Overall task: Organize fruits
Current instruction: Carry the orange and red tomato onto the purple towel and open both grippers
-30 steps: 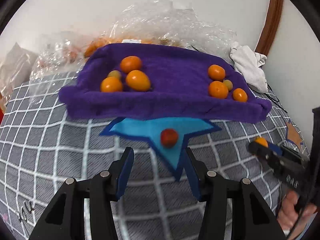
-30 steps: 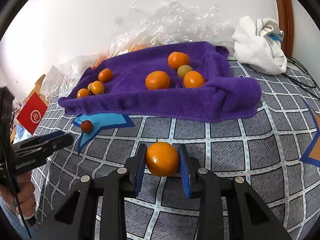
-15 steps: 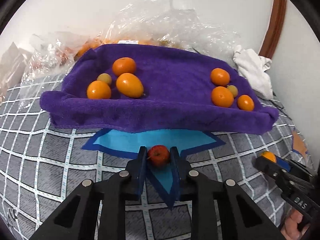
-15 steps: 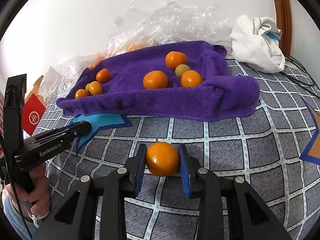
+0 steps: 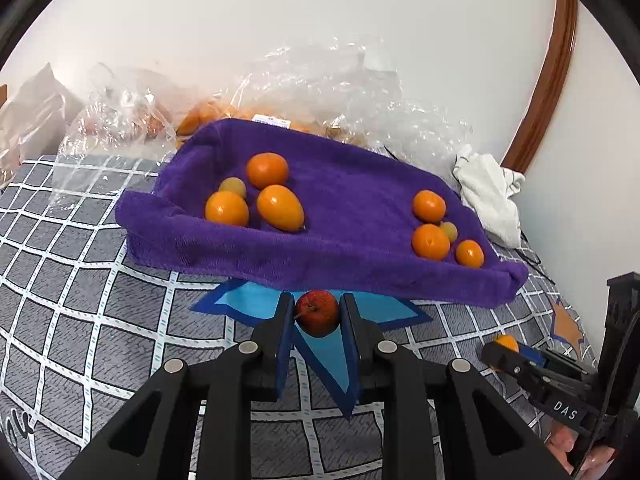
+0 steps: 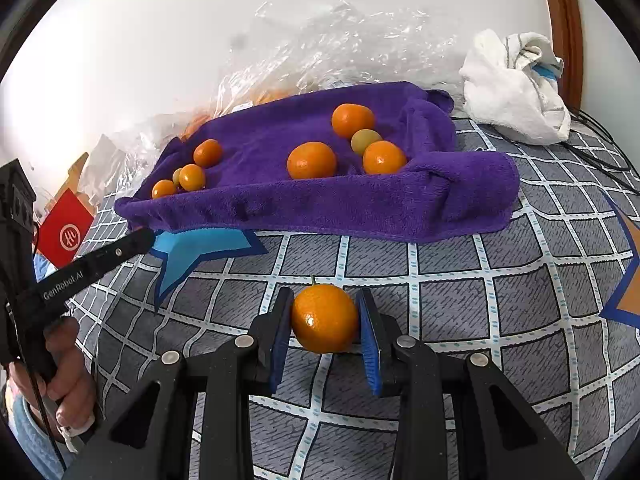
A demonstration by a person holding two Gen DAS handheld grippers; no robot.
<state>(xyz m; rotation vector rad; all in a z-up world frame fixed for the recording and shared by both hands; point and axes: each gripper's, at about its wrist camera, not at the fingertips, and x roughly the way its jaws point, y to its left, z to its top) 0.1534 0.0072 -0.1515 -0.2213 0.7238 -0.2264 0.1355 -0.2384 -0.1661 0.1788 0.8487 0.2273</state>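
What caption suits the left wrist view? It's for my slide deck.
Left gripper shut on a small red fruit over the blue star patch, before a purple towel holding oranges.

Left gripper [image 5: 316, 316] clamped on a small red fruit [image 5: 317, 312], jaws pressing both its sides, above a blue star patch [image 5: 328, 352] on the checked bedspread [image 5: 80, 300]. Beyond, purple towel [image 5: 340, 256] bearing two clusters of orange fruits. Far right, right gripper [image 5: 505, 350] holding something orange, perhaps another fruit.
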